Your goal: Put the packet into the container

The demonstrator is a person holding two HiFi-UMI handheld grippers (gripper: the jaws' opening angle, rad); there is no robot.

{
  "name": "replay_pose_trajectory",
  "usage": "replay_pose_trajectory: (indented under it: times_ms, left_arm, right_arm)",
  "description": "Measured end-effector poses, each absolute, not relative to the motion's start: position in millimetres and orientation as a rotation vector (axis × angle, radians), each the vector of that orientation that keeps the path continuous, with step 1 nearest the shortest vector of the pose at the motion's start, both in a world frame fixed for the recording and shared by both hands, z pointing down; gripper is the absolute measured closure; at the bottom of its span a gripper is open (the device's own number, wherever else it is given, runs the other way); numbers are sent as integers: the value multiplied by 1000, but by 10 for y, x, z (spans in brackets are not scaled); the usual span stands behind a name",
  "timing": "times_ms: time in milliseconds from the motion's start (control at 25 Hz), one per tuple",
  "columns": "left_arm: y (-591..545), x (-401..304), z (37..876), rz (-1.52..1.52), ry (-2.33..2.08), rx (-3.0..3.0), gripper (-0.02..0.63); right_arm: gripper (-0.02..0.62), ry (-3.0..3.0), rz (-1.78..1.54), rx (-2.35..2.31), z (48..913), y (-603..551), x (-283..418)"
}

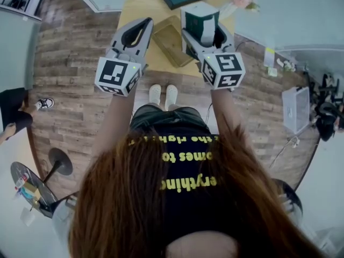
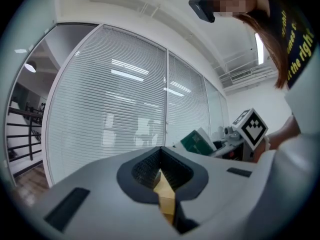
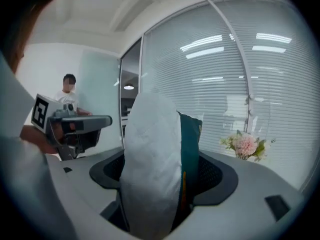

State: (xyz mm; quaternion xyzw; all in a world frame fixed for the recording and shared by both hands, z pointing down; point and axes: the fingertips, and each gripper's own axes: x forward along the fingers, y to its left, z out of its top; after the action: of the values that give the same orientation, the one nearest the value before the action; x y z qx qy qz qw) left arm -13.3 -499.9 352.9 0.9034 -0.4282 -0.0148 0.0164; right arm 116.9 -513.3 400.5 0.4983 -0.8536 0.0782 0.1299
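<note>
1. Only the right gripper view showed the grip plainly: the right gripper (image 3: 165, 181) was clamped on the white-and-teal packet (image 3: 152, 154), which stood upright between its jaws.
2. The left gripper view showed the left gripper (image 2: 161, 173) with its jaws together and nothing in them.
3. Only the head view showed the tan container (image 1: 171, 41). It lay on the yellow table (image 1: 141, 4) at 12 o'clock, between both grippers, with the packet outside it at 1 o'clock.
4. The packet's lower end was hidden in the jaws, and hair (image 1: 123, 208) covered the head view's lower part.

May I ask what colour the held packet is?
The packet is white and dark teal; right gripper view shows it best.
</note>
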Motion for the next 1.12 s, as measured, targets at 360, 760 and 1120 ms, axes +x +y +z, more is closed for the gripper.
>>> replay_pose_trajectory:
  times_ms: [360,760,1120]
  left_arm:
    - [-5014,-197,3504,-57,-1357,2802,604]
    - [-4983,-187,3538,-62,-1358,2795,604]
    - [-4974,-241,3586,-44,-1383,2776,604]
  right_arm:
    - [201,-2191,418,1083,4924,-5266,884]
    - [199,-1981,471,915,5598,-5267,773]
    - [199,-1946,475,857,5839,-5243,748]
